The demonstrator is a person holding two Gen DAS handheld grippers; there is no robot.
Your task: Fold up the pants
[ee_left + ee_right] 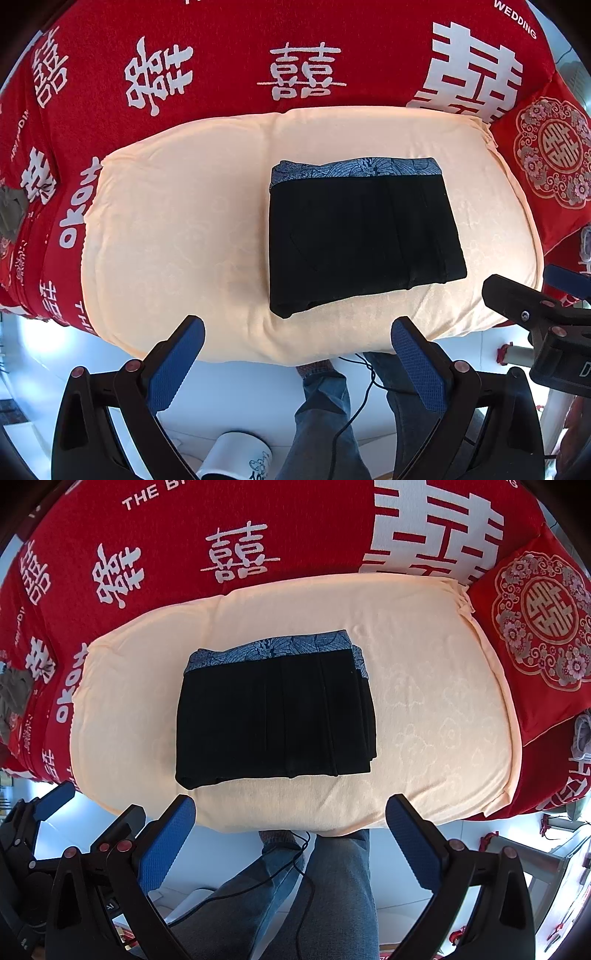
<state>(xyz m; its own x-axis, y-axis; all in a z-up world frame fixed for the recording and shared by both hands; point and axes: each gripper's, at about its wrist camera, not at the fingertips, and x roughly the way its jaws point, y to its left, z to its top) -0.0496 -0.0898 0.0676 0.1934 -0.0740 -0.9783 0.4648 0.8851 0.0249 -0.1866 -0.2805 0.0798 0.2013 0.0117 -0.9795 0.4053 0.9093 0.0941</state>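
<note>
Pants lie folded on the cream pad; both grippers hang clear of them with fingers spread.

Nearest, the left gripper and right gripper each show ribbed blue pads on black fingers, spread wide and holding nothing, poised over the person's jeans and a trailing black cable off the pad's front edge. Ahead of both sits the cream pad, soft and faintly patterned. On it rest the pants, a flat black stacked rectangle, its blue patterned waistband on the far side, the long axis running left to right, the layered edges toward the right. They lie right of centre in the left view and left of centre in the right view, so between the two grippers, neither clearly nearer. Folding looks complete. Beyond, a red bedspread with white characters, and a red cushion far right.
</note>
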